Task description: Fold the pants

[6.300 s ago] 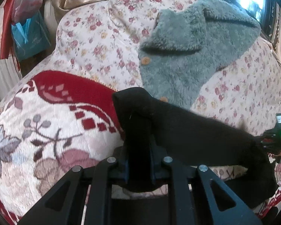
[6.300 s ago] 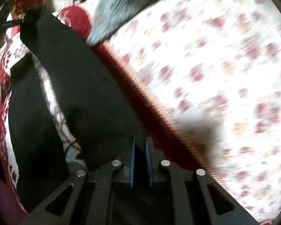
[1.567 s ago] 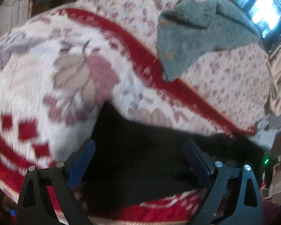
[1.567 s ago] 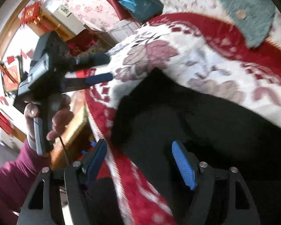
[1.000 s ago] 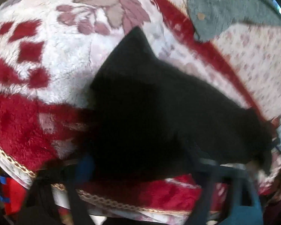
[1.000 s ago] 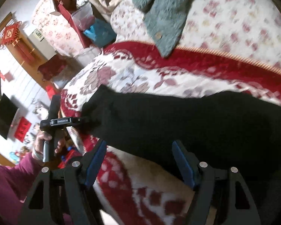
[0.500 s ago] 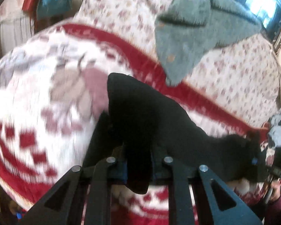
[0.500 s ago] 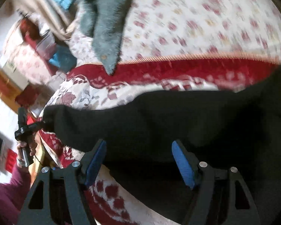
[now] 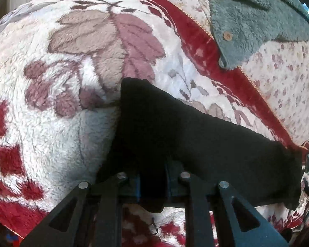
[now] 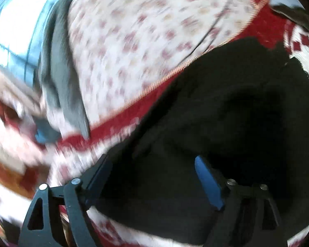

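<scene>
The black pants lie folded in a long band on the red and white fleece blanket. My left gripper is shut on one end of the pants, near the blanket's front edge. In the right wrist view, which is blurred, the pants fill the lower right. My right gripper is open, its blue-padded fingers spread over the black cloth with nothing held.
A grey-green fleece jacket with wooden buttons lies on the floral quilt behind the blanket; it shows blurred in the right wrist view. A bright window is beyond the bed.
The left gripper shut on the pants' end half a second ago and has since moved lower and closer to the blanket. The right gripper stays open and has swung quickly toward the other end.
</scene>
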A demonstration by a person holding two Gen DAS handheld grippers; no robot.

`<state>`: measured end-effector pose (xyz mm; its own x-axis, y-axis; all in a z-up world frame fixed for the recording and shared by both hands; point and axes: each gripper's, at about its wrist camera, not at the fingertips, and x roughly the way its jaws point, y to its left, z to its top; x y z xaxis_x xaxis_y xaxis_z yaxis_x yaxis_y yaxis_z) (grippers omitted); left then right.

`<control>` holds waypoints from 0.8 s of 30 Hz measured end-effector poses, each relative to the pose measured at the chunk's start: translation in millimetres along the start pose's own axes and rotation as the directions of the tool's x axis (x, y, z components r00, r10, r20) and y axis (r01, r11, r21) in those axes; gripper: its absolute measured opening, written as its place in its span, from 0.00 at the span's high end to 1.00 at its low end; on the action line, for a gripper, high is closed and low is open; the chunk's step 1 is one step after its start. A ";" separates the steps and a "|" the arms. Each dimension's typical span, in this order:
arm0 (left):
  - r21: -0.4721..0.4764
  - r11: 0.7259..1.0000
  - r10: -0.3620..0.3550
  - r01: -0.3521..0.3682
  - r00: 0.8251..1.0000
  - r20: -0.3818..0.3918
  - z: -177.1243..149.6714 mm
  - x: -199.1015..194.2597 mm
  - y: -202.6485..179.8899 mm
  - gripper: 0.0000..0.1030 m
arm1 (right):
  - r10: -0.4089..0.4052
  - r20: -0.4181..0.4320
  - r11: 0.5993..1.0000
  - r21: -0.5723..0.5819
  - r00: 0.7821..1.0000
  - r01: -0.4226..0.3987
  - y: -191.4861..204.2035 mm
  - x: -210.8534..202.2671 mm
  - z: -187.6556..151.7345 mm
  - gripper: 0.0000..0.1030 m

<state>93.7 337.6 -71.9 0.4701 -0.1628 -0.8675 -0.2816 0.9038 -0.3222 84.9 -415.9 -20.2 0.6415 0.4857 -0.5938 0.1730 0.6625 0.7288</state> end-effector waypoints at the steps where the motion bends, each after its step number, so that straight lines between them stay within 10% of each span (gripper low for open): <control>1: -0.001 1.000 0.002 -0.002 1.000 -0.002 -1.8 0.6 -1.1 0.83 | -0.006 -0.009 1.000 0.016 1.000 0.006 -1.7 2.4 17.2 0.14; 8: -0.015 1.000 0.009 -0.009 1.000 0.002 -0.1 2.4 -1.6 0.83 | -0.121 -0.191 0.985 0.101 0.974 0.142 -4.4 68.0 112.7 0.13; 13: -0.012 1.000 0.004 -0.004 1.000 0.000 -0.8 4.1 -0.7 0.82 | -0.360 -0.323 0.913 0.071 0.875 0.401 -20.0 129.6 126.9 0.14; 15: -0.007 1.000 -0.001 0.001 1.000 -0.005 -1.1 4.3 -0.2 0.82 | -0.458 -0.319 0.880 -0.031 0.830 0.473 -16.2 144.6 123.8 0.46; 17: -0.004 1.000 -0.002 0.002 1.000 -0.007 -0.8 5.0 -0.5 0.82 | -0.437 -0.299 0.897 -0.071 0.848 0.437 -12.6 147.4 118.7 0.72; 24: -0.010 1.000 0.006 -0.006 1.000 0.005 7.7 0.1 -3.8 0.82 | -0.264 -0.164 0.964 -0.017 0.950 0.265 -18.0 102.4 114.5 0.81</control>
<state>101.3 337.2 -67.8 0.4725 -0.1552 -0.8675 -0.2928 0.9008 -0.3207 233.0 -443.4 -55.1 0.4418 0.3798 -0.8128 0.3243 0.7771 0.5394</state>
